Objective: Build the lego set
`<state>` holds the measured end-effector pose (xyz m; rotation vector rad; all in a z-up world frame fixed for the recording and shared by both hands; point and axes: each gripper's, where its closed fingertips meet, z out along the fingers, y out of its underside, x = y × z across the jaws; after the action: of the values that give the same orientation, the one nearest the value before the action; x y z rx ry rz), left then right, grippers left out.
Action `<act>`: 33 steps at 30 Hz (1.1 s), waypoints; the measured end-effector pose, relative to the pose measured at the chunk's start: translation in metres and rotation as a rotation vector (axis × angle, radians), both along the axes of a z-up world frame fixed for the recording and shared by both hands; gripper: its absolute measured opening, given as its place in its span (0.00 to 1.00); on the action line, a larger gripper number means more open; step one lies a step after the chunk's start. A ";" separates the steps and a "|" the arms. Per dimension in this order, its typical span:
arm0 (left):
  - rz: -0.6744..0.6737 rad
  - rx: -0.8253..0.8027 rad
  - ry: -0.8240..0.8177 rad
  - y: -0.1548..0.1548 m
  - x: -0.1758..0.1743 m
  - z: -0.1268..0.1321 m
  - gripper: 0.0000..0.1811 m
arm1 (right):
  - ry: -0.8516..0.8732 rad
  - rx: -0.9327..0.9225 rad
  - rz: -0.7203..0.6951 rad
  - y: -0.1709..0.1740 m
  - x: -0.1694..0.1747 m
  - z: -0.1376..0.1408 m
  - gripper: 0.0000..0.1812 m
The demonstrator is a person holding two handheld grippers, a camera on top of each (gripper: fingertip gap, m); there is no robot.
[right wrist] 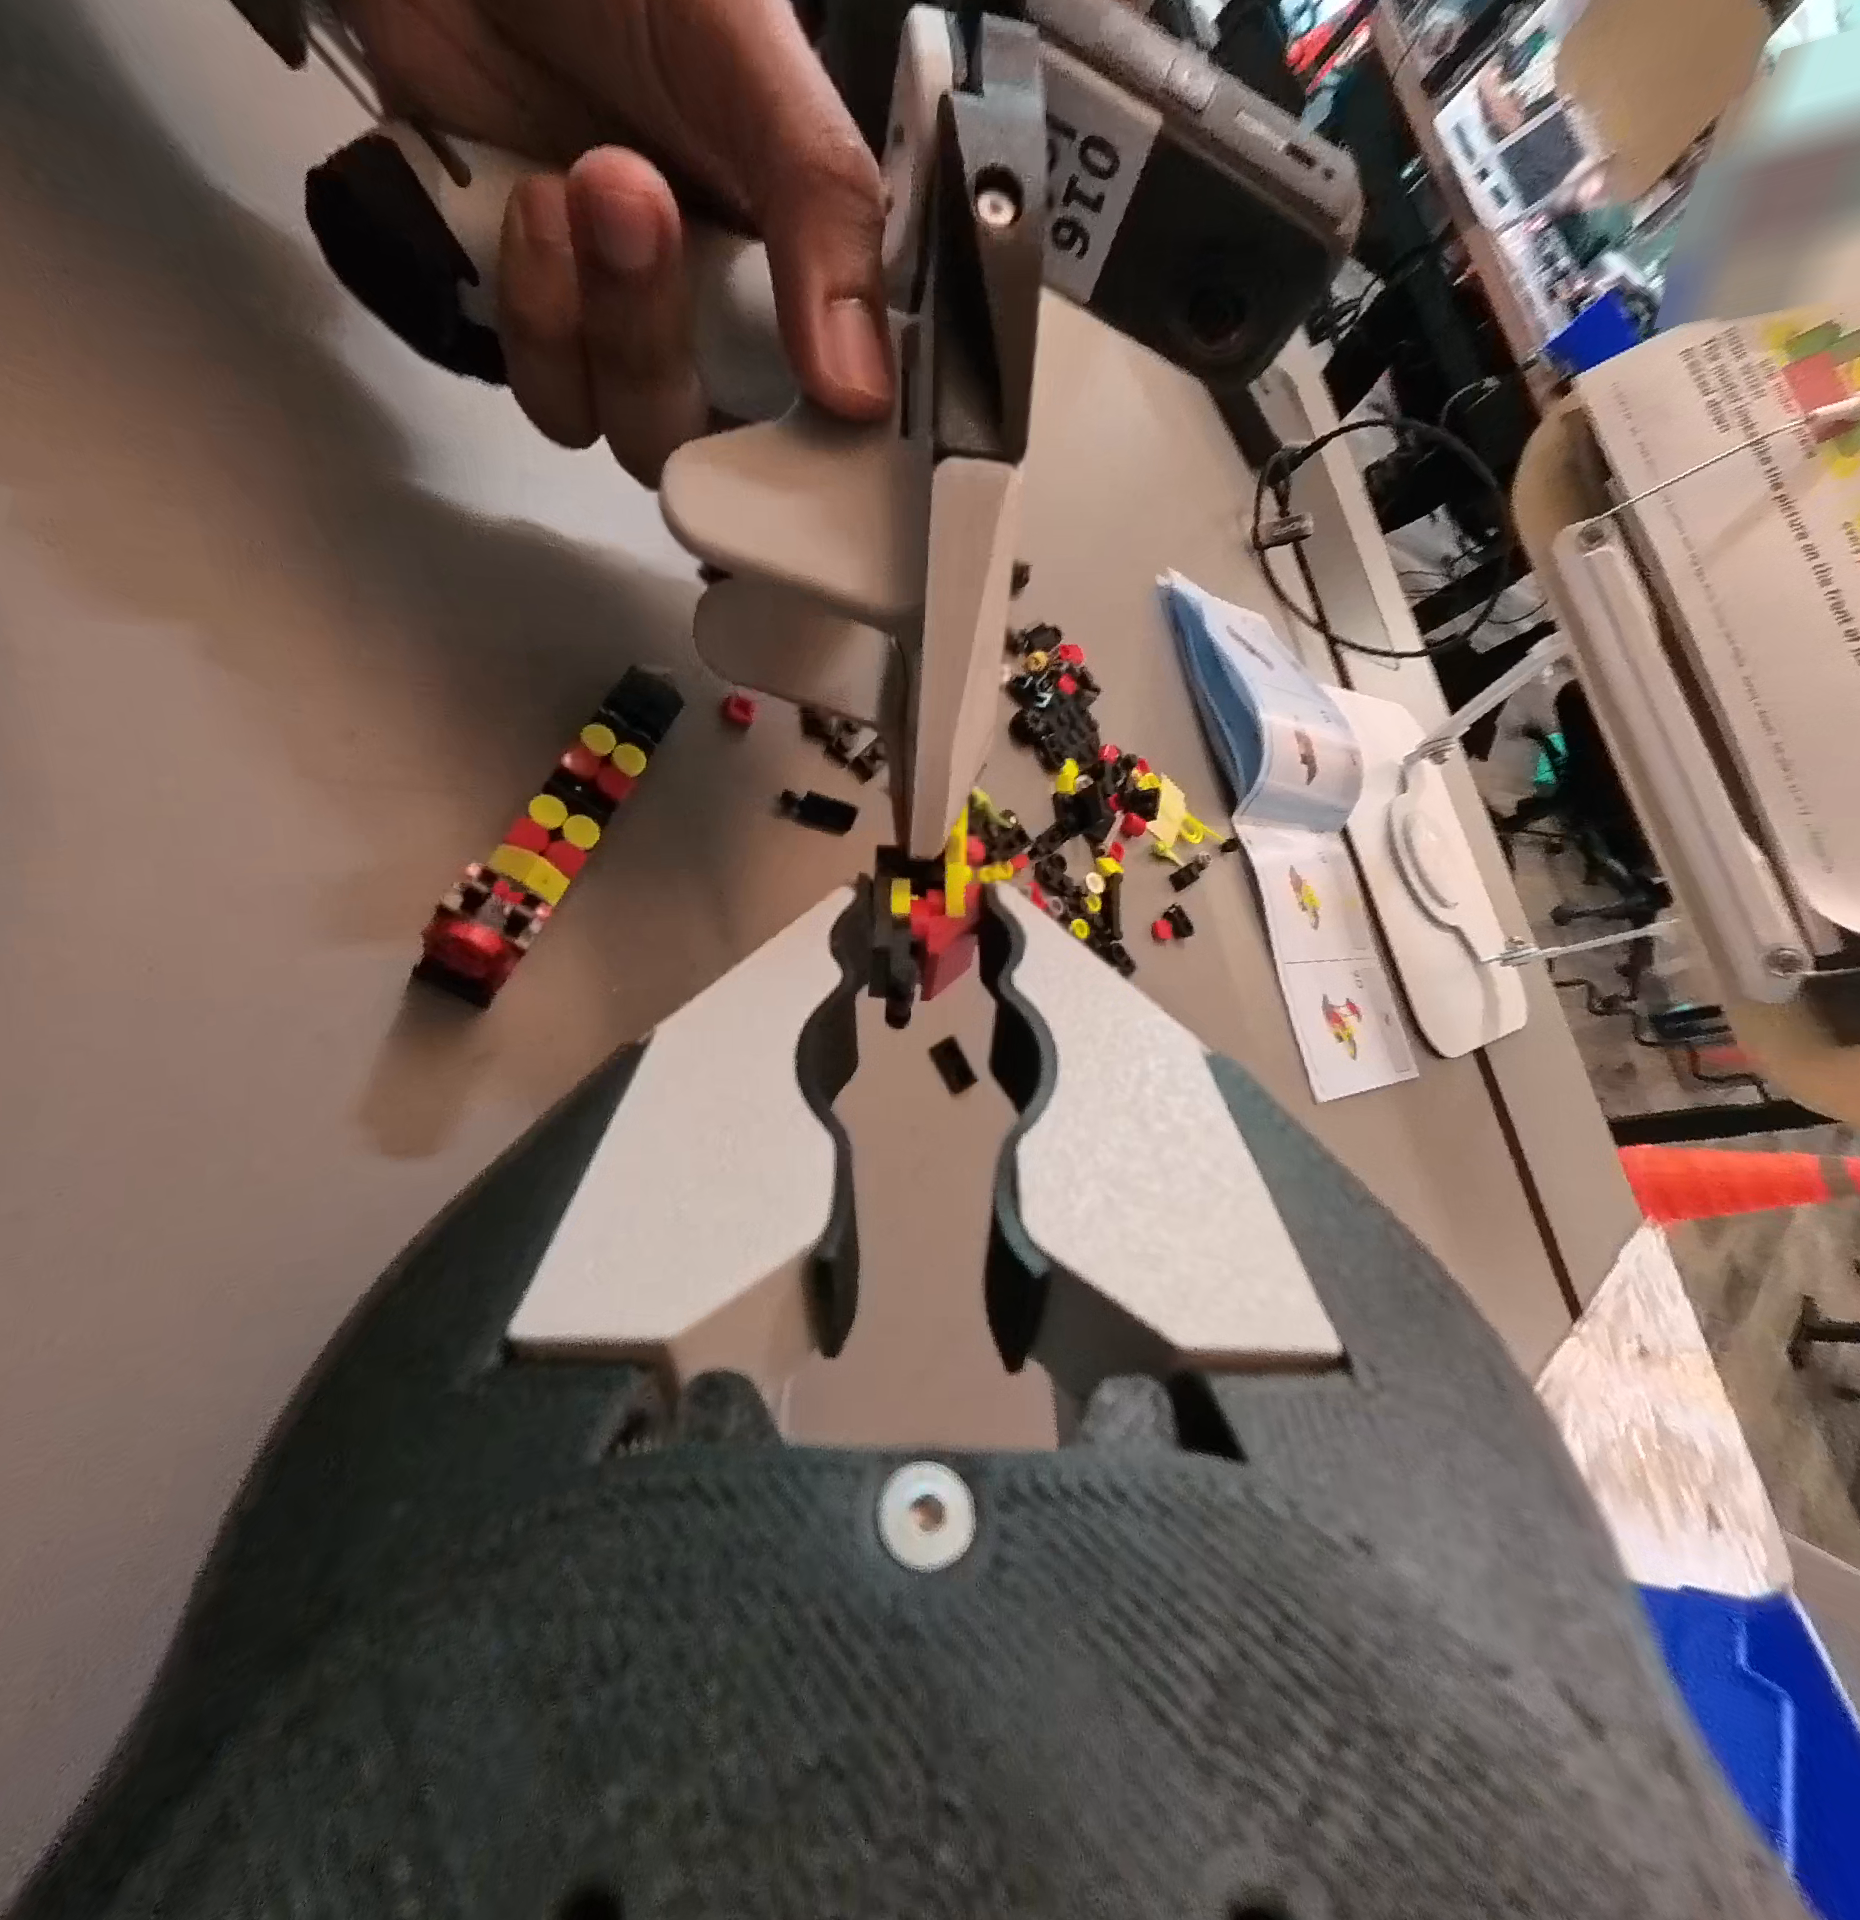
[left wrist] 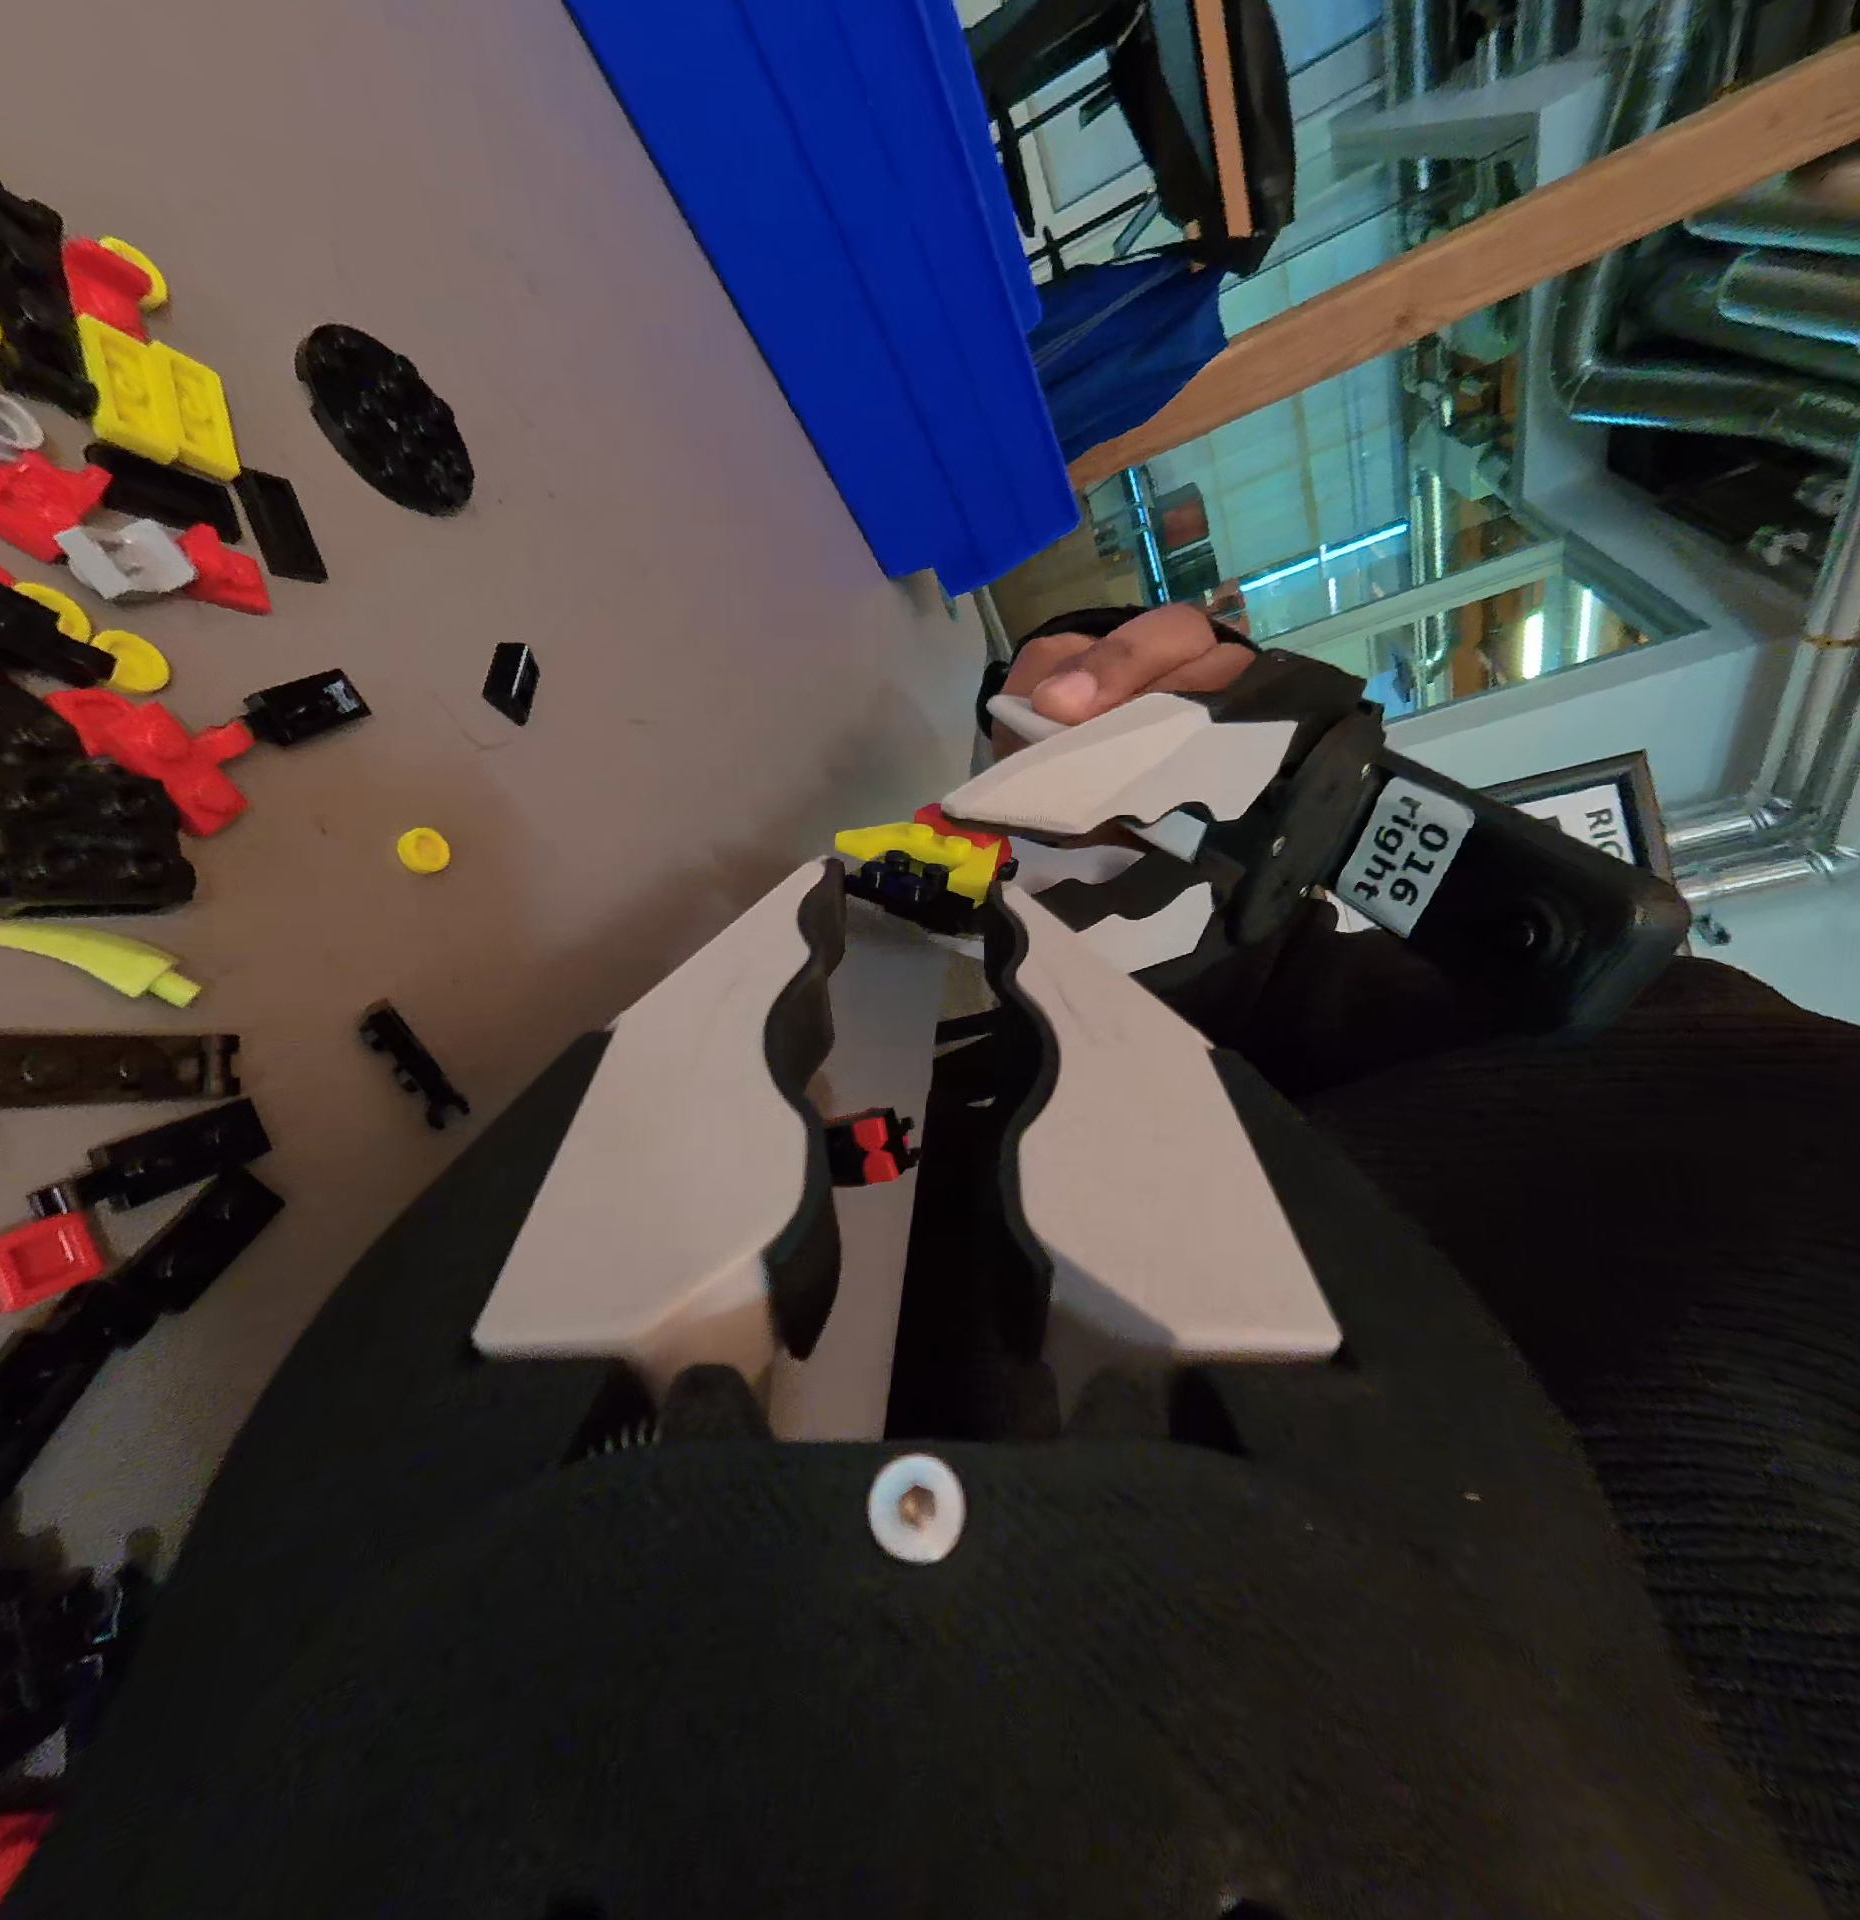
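A small lego sub-assembly (left wrist: 931, 868) of black, yellow and red pieces is held in the air between both grippers. My left gripper (left wrist: 913, 896) is shut on its black lower part. My right gripper (left wrist: 993, 847) reaches in from the right and grips its red and yellow end. In the right wrist view, the right gripper (right wrist: 924, 920) is shut on the sub-assembly (right wrist: 931, 935), and the left gripper (right wrist: 910, 847) comes down onto it from above, held by a hand (right wrist: 635, 208). A long finished section (right wrist: 552, 842) of black, red and yellow pieces lies on the table.
Loose black, red and yellow pieces (left wrist: 126, 520) lie on the table to the left, with a black round plate (left wrist: 386, 416) and a yellow stud (left wrist: 423, 850). A blue bin (left wrist: 853, 260) stands behind. The right wrist view shows the piece pile (right wrist: 1092, 810) and an open instruction booklet (right wrist: 1290, 790). Both grippers' tips are close together, under 4 cm apart. The long finished section (right wrist: 552, 842) is about equally far from each gripper, around 8 cm.
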<state>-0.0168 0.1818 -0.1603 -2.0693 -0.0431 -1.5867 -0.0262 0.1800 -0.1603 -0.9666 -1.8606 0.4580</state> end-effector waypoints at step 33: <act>0.031 0.520 0.316 0.006 -0.004 0.007 0.13 | 0.079 -0.969 -0.058 0.009 0.004 0.009 0.15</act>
<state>-0.0206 0.1880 -0.1535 -1.8565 0.4046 -1.0860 -0.0226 0.1885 -0.1517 -1.5777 -1.4988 1.4064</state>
